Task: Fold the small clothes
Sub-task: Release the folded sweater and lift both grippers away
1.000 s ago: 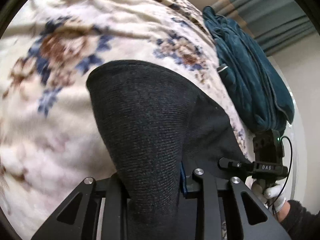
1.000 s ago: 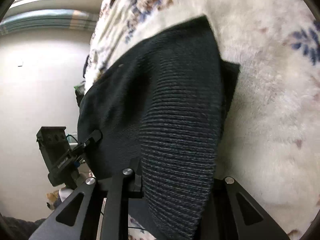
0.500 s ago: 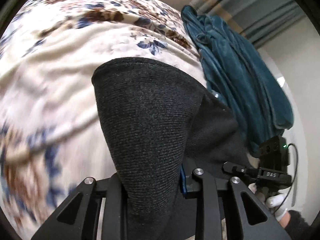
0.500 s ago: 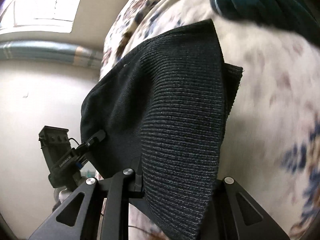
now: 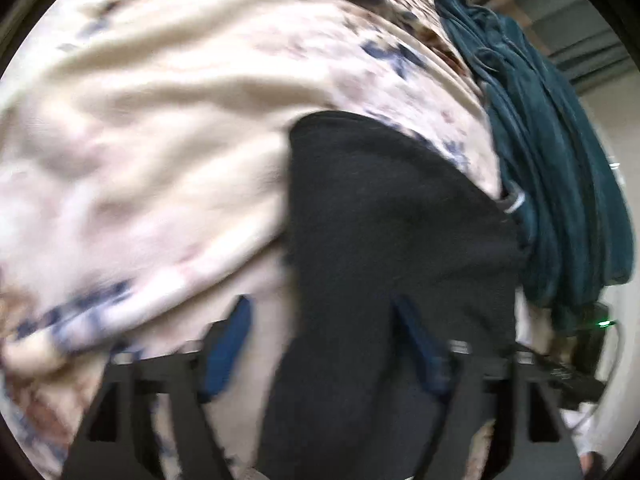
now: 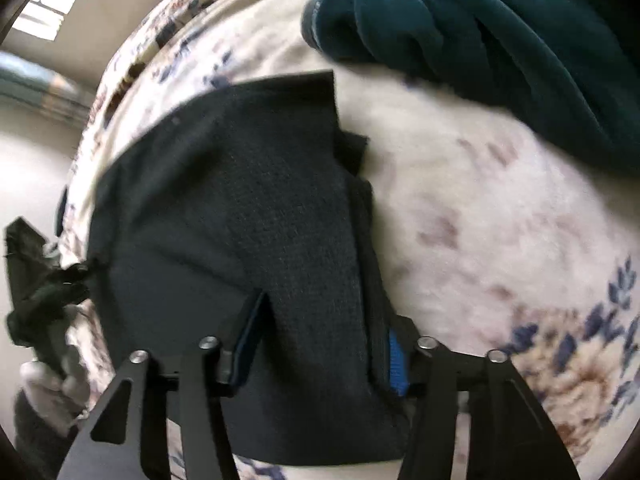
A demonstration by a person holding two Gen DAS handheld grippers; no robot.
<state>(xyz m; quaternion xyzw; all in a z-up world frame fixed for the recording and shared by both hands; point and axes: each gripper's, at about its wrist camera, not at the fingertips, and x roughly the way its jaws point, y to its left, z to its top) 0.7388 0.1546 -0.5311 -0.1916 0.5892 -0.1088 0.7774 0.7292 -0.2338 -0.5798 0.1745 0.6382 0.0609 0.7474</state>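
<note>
Left wrist view, blurred. Dark knit garment [image 5: 384, 240] is lying ahead of the left claw [image 5: 320, 344] on a cream floral blanket [image 5: 152, 152], its near end running down between the two blue-padded fingers [image 5: 226, 344]. The fingers are standing wide apart; the left pad is sitting clear of the cloth over blanket, the right pad is half hidden by the fabric. Nothing pinched that I can make out. A teal blanket [image 5: 560, 168] is bunched beyond the claw to the right, touching the garment's far right edge. The other tool is showing at lower right, too smeared to read.

Right wrist view. Same dark knit garment [image 6: 248, 216], ribbed weave visible, folded over itself, a lower layer peeking out along its right edge. It is spreading forward and left from the right claw [image 6: 320, 356], resting on the floral blanket [image 6: 480, 240]. Claw fingers [image 6: 398, 360] are spread wide with cloth draped across the gap, both blue pads partly showing. Teal blanket [image 6: 480, 20] is heaped ahead to the right. Left claw [image 6: 36, 280] and a white-gloved hand [image 6: 48, 384] are sitting far left, at the garment's left edge.
</note>
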